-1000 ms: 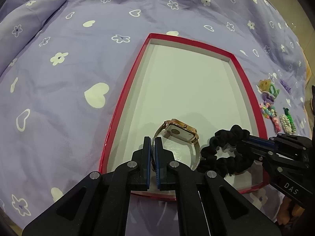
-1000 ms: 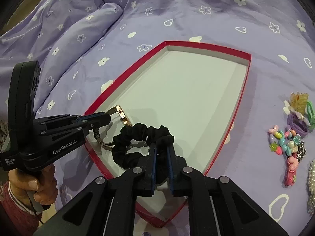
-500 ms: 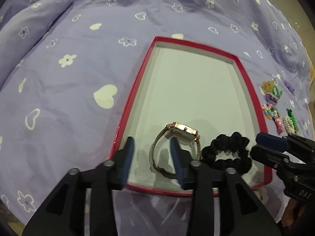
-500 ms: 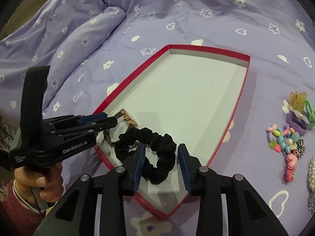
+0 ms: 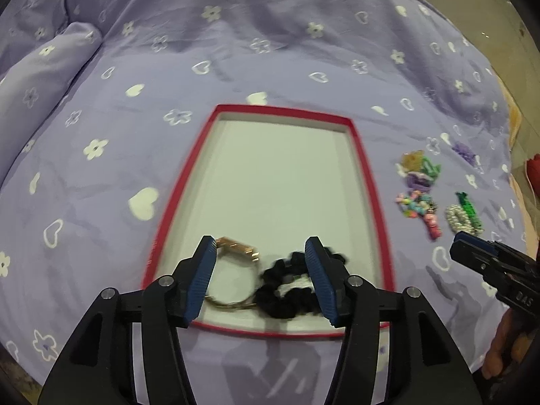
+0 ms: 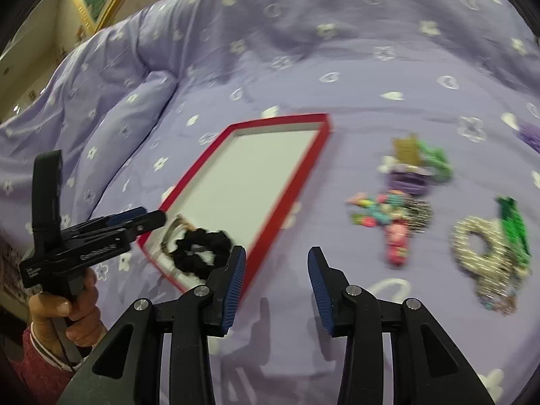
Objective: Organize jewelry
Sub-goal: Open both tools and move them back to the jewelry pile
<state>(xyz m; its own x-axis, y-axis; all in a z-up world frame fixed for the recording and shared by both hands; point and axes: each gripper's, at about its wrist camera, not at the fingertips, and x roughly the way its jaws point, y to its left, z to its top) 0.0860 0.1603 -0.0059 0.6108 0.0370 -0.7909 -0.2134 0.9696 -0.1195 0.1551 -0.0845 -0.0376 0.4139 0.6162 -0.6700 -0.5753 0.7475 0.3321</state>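
Observation:
A red-rimmed tray (image 5: 361, 155) (image 6: 290, 202) with a white floor lies on the purple bedspread. A gold watch (image 5: 233, 249) (image 6: 173, 231) and a black scrunchie (image 5: 287, 290) (image 6: 199, 253) lie in its near end, side by side. My left gripper (image 5: 260, 280) is open and empty, raised above and just short of both. My right gripper (image 6: 275, 287) is open and empty, over the bedspread right of the tray; it also shows in the left wrist view (image 5: 472, 253). More jewelry lies right of the tray: coloured beads (image 6: 384, 212) and a pearl piece (image 6: 479, 249).
Hair clips and purple ties (image 6: 411, 165) lie beyond the beads, with a green piece (image 6: 513, 222) beside the pearls. A thick fold of duvet (image 5: 40, 77) rises at the left. The bed's edge and floor show at the far right (image 5: 516, 108).
Both grippers opened and let go: the watch and scrunchie now lie in the tray. The left gripper pulled back; the right gripper swung right, toward the loose jewelry.

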